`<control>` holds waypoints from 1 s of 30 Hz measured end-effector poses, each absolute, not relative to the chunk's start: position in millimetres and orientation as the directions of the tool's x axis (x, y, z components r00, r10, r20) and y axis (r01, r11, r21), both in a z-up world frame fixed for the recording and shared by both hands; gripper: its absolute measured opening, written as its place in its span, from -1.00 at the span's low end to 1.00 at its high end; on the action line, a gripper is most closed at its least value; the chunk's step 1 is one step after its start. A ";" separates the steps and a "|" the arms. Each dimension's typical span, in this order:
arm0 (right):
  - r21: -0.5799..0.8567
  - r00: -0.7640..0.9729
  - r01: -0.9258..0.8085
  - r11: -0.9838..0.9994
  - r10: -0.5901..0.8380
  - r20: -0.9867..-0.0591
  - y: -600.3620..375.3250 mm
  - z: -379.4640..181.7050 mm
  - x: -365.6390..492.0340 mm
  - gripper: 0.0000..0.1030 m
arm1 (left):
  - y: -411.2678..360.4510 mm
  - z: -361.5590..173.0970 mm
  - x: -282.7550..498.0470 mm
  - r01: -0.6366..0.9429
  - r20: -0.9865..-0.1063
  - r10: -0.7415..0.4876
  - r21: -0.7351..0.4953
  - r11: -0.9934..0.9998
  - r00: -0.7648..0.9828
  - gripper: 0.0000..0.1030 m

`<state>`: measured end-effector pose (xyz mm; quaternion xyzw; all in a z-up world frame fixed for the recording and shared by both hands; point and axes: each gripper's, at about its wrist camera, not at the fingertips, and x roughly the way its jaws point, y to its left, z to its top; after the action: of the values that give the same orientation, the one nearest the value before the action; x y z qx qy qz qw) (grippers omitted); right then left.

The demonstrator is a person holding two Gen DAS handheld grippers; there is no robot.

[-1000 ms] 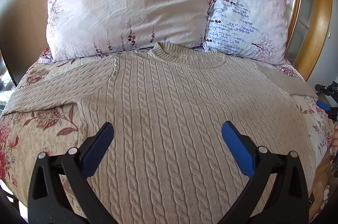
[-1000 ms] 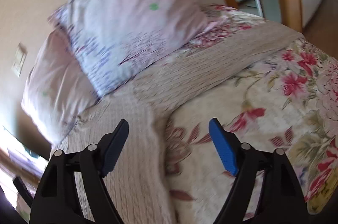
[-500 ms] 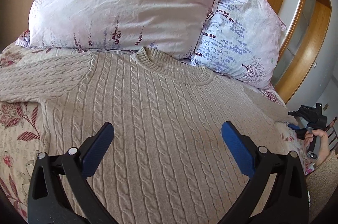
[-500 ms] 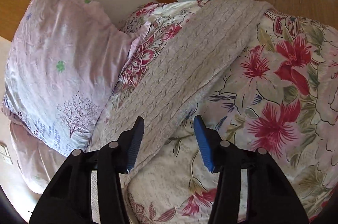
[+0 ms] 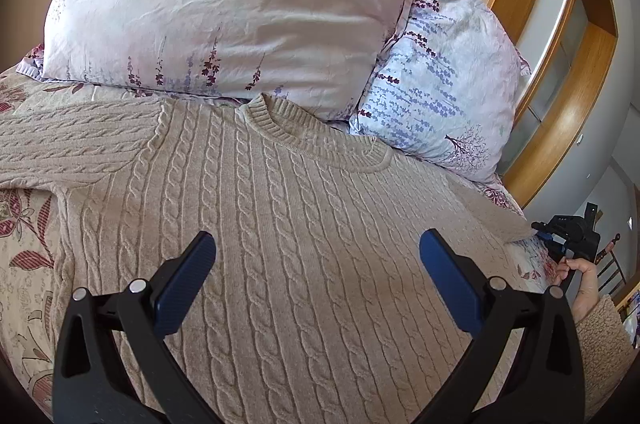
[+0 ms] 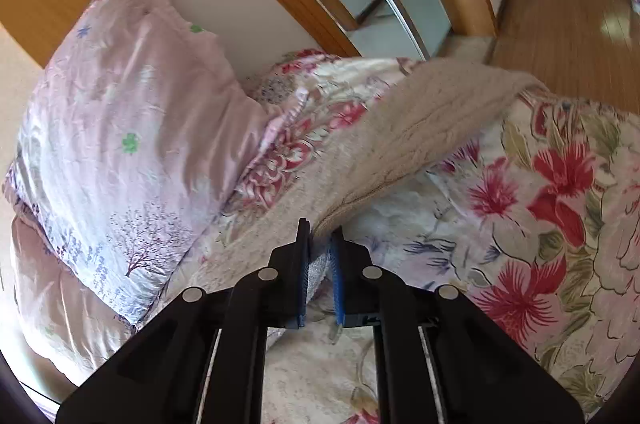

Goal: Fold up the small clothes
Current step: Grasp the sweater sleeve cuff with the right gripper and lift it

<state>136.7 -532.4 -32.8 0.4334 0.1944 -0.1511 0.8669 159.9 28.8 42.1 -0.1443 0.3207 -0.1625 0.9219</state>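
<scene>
With right gripper (image 6: 318,264) pinching sleeve (image 6: 420,127) edge at lower centre, thin bite may slip when lifted. Left gripper (image 5: 316,264) spread, hovering over sweater (image 5: 280,224) body mid-frame, flat on floral bedspread (image 6: 560,203); dragging would rumple it.

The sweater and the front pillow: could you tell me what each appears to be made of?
The sweater looks like a beige wool or acrylic knit, matte, with raised cable ribs and a ribbed collar. The front pillow seems cased in thin woven cotton or a blend, faintly glossy, with fine creases and printed flowers.
</scene>
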 end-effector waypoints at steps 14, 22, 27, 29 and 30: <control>0.581 0.871 -0.077 0.810 0.338 -0.356 -346.9 26.5 170.3 -0.81 | 30.1 48.4 154.4 0.184 -0.525 -0.353 -0.347 0.920 0.775 0.97; 0.642 0.739 -0.037 0.766 0.453 -0.499 -298.6 -33.2 192.7 -0.47 | 38.3 66.8 144.7 0.191 -0.512 -0.334 -0.313 0.930 0.791 0.97; 0.762 0.794 0.022 0.647 0.452 -0.407 -337.2 -30.4 178.5 -0.02 | 49.9 66.8 153.5 0.174 -0.538 -0.353 -0.355 0.919 0.765 0.97; 0.791 0.821 0.062 0.609 0.420 -0.387 -356.3 -30.1 172.9 -0.02 | 54.5 64.8 156.2 0.163 -0.546 -0.362 -0.378 0.911 0.755 0.97; 0.804 0.833 0.087 0.588 0.400 -0.383 -366.5 -30.9 170.8 -0.02 | 56.0 63.4 156.8 0.158 -0.549 -0.365 -0.388 0.908 0.752 0.97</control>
<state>170.8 -366.5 -30.9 0.4444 0.2741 0.0925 0.8479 156.8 56.0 63.4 -0.1606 0.3224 -0.1420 0.9220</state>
